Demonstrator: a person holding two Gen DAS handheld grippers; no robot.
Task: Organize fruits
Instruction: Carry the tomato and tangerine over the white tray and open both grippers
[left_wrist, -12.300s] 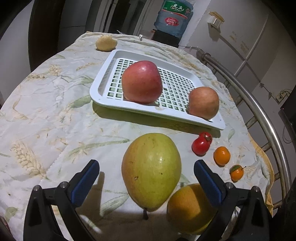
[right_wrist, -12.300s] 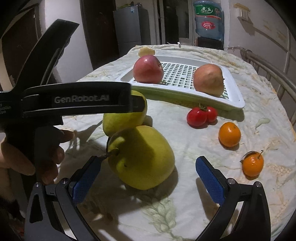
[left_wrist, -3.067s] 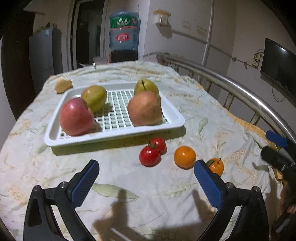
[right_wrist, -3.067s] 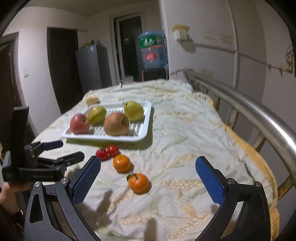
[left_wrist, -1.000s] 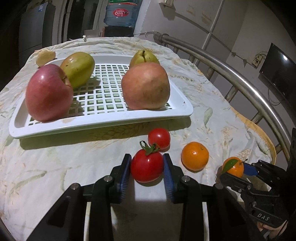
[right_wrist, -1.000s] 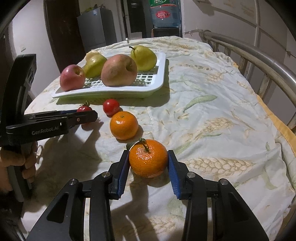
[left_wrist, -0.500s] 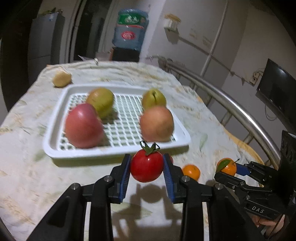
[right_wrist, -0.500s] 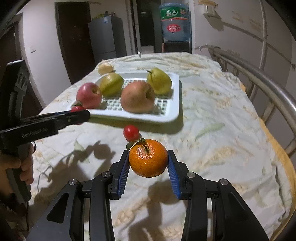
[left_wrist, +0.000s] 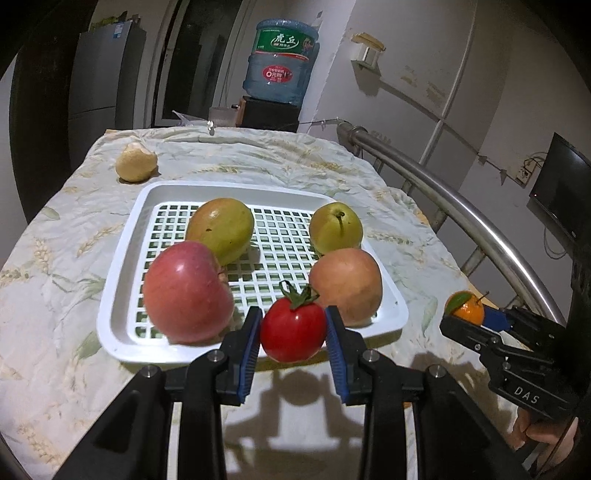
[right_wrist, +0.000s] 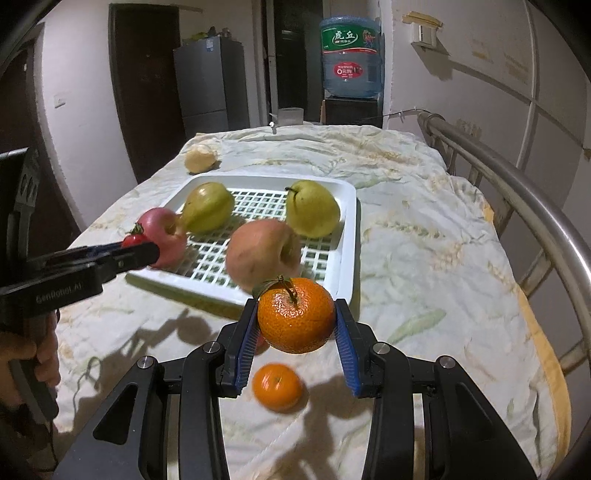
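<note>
My left gripper (left_wrist: 293, 332) is shut on a red tomato (left_wrist: 293, 328) and holds it in the air at the near edge of the white slotted tray (left_wrist: 258, 192). The tray holds a red apple (left_wrist: 186, 291), a pale apple (left_wrist: 345, 286) and two green pears (left_wrist: 221, 229) (left_wrist: 335, 228). My right gripper (right_wrist: 295, 325) is shut on a leafy orange tangerine (right_wrist: 295, 319), lifted in front of the tray (right_wrist: 349, 236). It also shows at the right of the left wrist view (left_wrist: 464, 313). A second tangerine (right_wrist: 277, 387) lies on the cloth below.
A yellowish bitten fruit (left_wrist: 136, 167) lies on the cloth beyond the tray. A metal rail (left_wrist: 461, 218) runs along the table's right side. A water bottle (left_wrist: 280, 62) stands behind the table. A little red shows behind my right gripper's left finger.
Both grippers have moved forward toward the tray with their fruit held up. The tomato now hangs at the tray's near edge; the tangerine is closer to the tray's near right corner.
</note>
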